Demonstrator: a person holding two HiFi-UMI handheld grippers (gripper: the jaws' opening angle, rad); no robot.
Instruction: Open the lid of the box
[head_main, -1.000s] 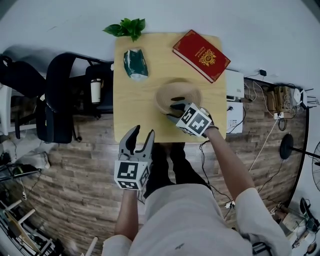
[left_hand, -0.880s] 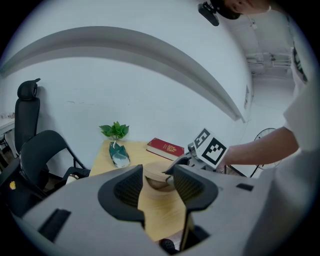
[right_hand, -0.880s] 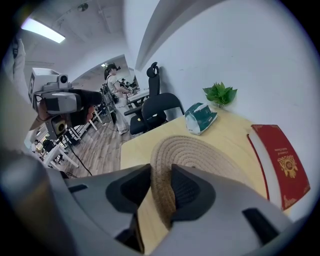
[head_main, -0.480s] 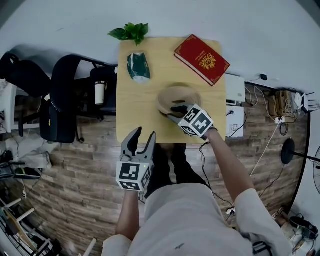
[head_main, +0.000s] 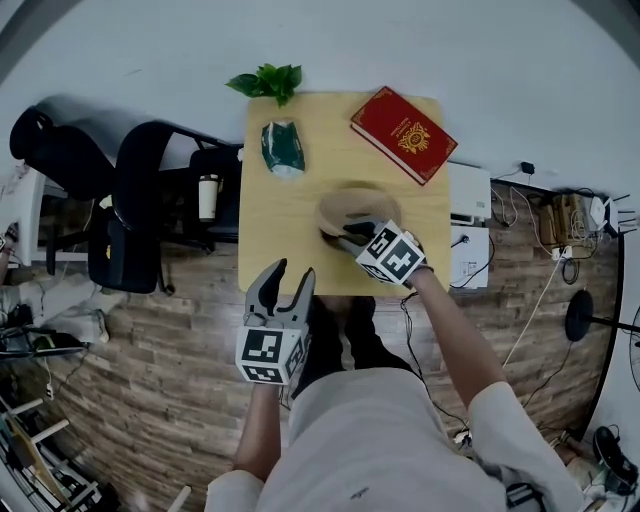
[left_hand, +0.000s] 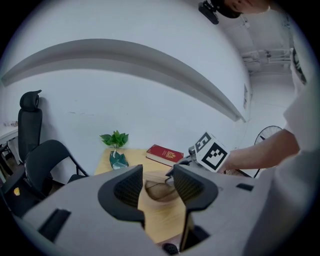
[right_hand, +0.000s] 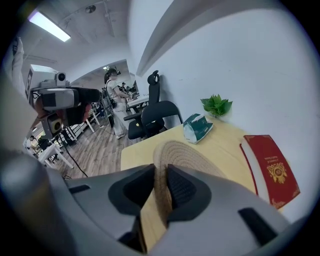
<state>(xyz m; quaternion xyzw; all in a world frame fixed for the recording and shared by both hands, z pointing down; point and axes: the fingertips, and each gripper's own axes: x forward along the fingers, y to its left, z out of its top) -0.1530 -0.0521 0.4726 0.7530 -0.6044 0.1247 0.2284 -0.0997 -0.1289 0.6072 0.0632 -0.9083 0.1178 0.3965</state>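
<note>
Right tongs (right_hand: 161, 176) closing edge-on over the woven lid (right_hand: 186, 154)'s near rim, pads seemingly touching it. Left tongs (left_hand: 157, 182) gape empty, farther off, short of the bench (head_main: 285, 230).

White wall (head_main: 400, 40), plank floor (head_main: 150, 370), black chairs (head_main: 135, 215)

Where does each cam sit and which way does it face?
Head view: on the person's head, facing steeply down at the table; shows left gripper, right gripper, both arms, torso.
Left gripper view: on the left gripper, off the table's near edge, facing across it to the wall; shows its jaws, apart and empty.
Right gripper view: on the right gripper, facing along the table; shows its jaws closing on the lid's rim.
Shared: all three show lid, book and plant.
</note>
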